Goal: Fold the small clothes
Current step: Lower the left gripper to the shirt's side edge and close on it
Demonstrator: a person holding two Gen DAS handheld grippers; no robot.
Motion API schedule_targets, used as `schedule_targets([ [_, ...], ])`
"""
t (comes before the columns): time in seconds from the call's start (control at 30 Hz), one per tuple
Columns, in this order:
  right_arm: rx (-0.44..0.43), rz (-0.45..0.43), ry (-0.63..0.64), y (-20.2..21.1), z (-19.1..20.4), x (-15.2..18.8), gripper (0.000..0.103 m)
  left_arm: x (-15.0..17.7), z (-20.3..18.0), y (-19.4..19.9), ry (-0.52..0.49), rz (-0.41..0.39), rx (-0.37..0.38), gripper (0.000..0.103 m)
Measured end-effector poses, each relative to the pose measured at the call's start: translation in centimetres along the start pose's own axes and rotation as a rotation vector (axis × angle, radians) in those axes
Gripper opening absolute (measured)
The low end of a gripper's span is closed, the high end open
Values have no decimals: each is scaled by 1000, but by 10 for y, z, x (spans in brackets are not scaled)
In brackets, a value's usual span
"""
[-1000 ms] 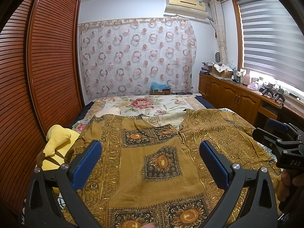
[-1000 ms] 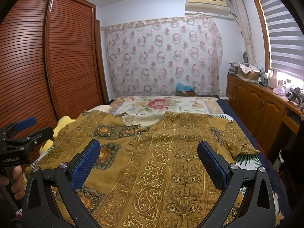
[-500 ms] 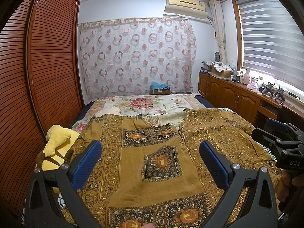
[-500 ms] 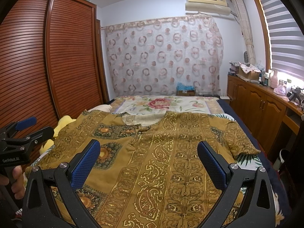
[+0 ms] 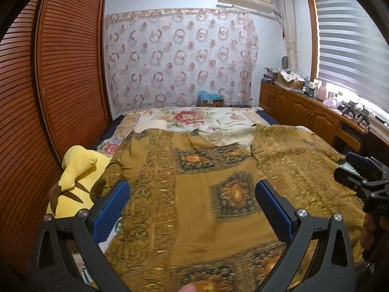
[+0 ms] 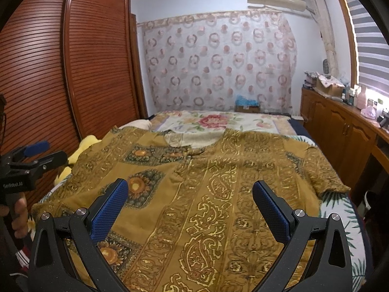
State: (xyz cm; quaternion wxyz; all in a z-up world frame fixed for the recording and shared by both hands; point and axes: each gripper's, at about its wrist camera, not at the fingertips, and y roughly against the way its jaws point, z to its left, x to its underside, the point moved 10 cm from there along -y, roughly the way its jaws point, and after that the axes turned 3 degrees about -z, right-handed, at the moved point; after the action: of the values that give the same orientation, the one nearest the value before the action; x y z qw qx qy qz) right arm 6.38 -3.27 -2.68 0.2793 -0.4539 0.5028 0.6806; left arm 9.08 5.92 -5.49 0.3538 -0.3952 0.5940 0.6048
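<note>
A mustard-gold patterned shirt [image 5: 218,170] [image 6: 206,182] lies spread flat across the bed, collar toward the far end, short sleeves out to both sides. My left gripper [image 5: 192,194] hovers open above the shirt's left half, nothing between its blue pads. Over the shirt's right half my right gripper [image 6: 189,194] also stands open and empty. The right gripper [image 5: 359,177] shows at the right edge of the left wrist view, held by a hand. The left gripper [image 6: 29,163] shows at the left edge of the right wrist view.
A yellow plush toy [image 5: 77,170] lies at the bed's left side beside the louvred wooden wardrobe [image 5: 60,85]. A floral bedsheet [image 6: 218,121] covers the far end of the bed. Wooden cabinets [image 6: 340,131] with clutter run along the right wall under the window.
The left wrist view has shifted and blurred: my left gripper has moved left, toward the plush toy side. The right gripper has barely moved. Both stay open.
</note>
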Motion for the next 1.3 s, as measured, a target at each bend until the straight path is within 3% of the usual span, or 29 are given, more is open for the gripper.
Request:
schedule_targets([
  [0.43, -82, 107, 54, -39, 23, 23, 103, 30, 75, -34, 48, 120, -13, 102],
  [0.67, -128, 185, 76, -60, 38, 38, 103, 47, 137, -58, 180, 199, 3, 92],
  [0.9, -134, 197, 107, -67, 48, 39, 103, 66, 167, -89, 303, 299, 53, 71],
  [1.1, -129, 210, 104, -69, 46, 42, 103, 86, 165, -104, 307, 387, 83, 69],
  [1.27, -128, 213, 100, -70, 44, 42, 103, 87, 170, -110, 320, 388, 103, 43],
  [1.3, -128, 214, 100, -69, 44, 42, 103, 85, 171, -111, 320, 382, 107, 33],
])
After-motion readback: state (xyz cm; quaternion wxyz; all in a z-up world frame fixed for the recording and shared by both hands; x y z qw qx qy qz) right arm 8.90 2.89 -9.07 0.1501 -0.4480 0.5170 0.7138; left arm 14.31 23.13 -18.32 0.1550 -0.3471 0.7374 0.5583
